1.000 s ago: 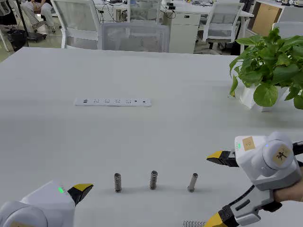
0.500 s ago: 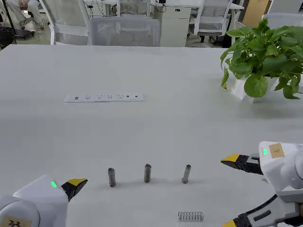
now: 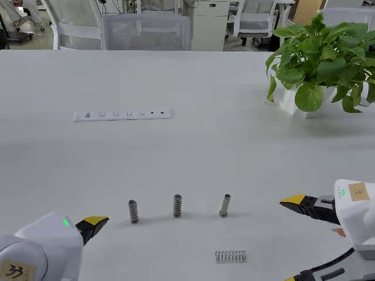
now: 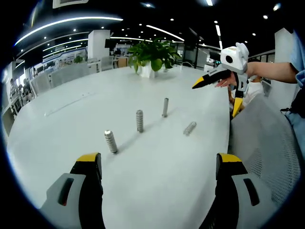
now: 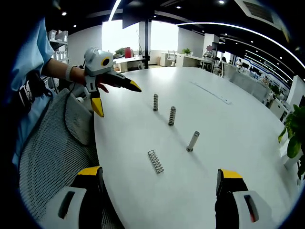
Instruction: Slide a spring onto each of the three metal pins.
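Both my grippers are empty. The left gripper (image 4: 158, 161) has its fingers spread wide apart, and so does the right gripper (image 5: 160, 173). Two of the three pins already carry springs: the left pin (image 3: 133, 211) and the middle pin (image 3: 177, 205). The right pin (image 3: 224, 205) is bare. The last spring (image 3: 230, 256) lies on its side on the table (image 3: 193, 158), just in front of the bare pin and on my right gripper's side. I judge it to be very light. It is thin coiled wire, so it should squash along its length, be springy across, and roll or skid on the smooth top if nudged. My plan is to pinch it gently across the coils near one end, which leaves the other end's opening free to go over the pin tip. Too hard a squeeze could make it shoot out. The bare pin seems to lean slightly, though I cannot tell whether that is real or a lens effect. I cannot make out how the pins are seated in the table. In the head view the lower finger of my right gripper is cut off by the frame edge. The spring's end coils are too small to read.
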`<state>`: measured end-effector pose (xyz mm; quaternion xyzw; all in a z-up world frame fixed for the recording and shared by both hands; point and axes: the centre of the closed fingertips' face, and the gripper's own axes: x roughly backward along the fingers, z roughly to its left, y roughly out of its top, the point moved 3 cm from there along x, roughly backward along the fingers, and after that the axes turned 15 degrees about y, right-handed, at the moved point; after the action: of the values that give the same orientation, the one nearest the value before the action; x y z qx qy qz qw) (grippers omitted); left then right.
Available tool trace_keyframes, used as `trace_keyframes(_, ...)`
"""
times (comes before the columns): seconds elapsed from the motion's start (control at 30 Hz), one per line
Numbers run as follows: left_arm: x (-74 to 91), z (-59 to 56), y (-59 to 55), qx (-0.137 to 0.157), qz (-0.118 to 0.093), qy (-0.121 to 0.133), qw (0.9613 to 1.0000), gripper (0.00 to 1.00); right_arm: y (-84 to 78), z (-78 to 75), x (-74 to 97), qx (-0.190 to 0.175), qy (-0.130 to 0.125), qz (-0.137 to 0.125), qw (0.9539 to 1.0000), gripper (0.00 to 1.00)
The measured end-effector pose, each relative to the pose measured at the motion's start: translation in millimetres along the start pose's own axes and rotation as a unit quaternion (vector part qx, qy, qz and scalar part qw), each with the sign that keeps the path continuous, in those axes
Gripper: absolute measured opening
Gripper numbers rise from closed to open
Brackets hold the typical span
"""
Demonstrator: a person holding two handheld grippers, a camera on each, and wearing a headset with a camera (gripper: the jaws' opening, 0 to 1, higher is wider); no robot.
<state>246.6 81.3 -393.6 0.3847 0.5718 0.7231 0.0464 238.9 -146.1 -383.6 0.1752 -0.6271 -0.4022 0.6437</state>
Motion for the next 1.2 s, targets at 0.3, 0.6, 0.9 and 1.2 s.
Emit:
trace_keyframes(0.3, -11.0, -14.7, -0.8, -0.028, 0.006, -0.033, 0.9990, 0.98, -0.9, 3.4, 7.1, -0.007, -0.011, -0.011, 0.9999, 0.99)
trace_keyframes(0.6, -30.5, -36.2, 7.2, -0.060, -0.001, -0.082, 0.9948, 0.90, -10.9, 10.4, 13.6, -0.025, -0.021, -0.018, 0.9993, 0.99)
trace_keyframes(0.9, -57.5, -54.2, 12.0, -0.081, -0.014, -0.114, 0.9901, 0.71, -17.8, 12.6, 21.9, -0.053, -0.031, -0.030, 0.9977, 0.99)
trace_keyframes(1.2, -78.6, -68.5, 13.9, -0.109, -0.032, -0.129, 0.9851, 0.47, -26.4, 18.1, 27.4, -0.069, -0.045, -0.037, 0.9959, 0.99)
